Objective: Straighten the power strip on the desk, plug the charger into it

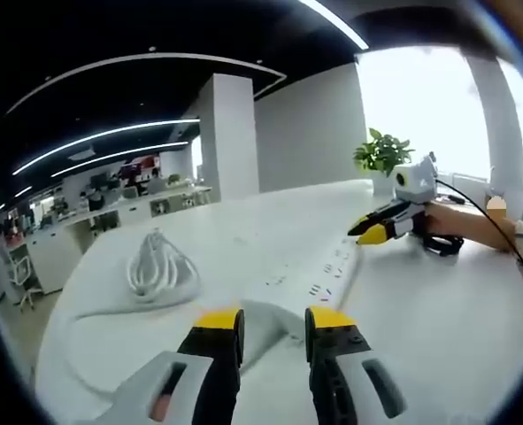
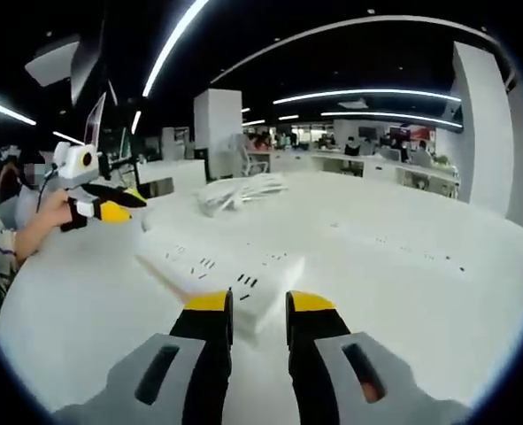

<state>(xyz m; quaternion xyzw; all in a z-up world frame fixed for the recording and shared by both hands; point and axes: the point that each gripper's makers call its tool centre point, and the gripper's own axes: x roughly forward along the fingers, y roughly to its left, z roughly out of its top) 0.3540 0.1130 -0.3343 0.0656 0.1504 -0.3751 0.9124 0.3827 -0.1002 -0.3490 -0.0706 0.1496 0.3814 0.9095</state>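
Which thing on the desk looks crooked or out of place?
The power strip lies at a slant across the white desk, not square with its edge. Its coiled cable sits loose beside it.

Power strip (image 1: 305, 283) on desk (image 1: 438, 328) just ahead of left gripper's fingers (image 1: 221, 332), coiled cable (image 1: 159, 266) beyond-left, plant (image 1: 382, 152) far ahead-right.

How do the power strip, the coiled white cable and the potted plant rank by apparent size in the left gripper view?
1. power strip, clearly the largest as seen.
2. coiled white cable.
3. potted plant, smallest as seen, but it stands farthest from the camera, so its true size against the cable is unsure.
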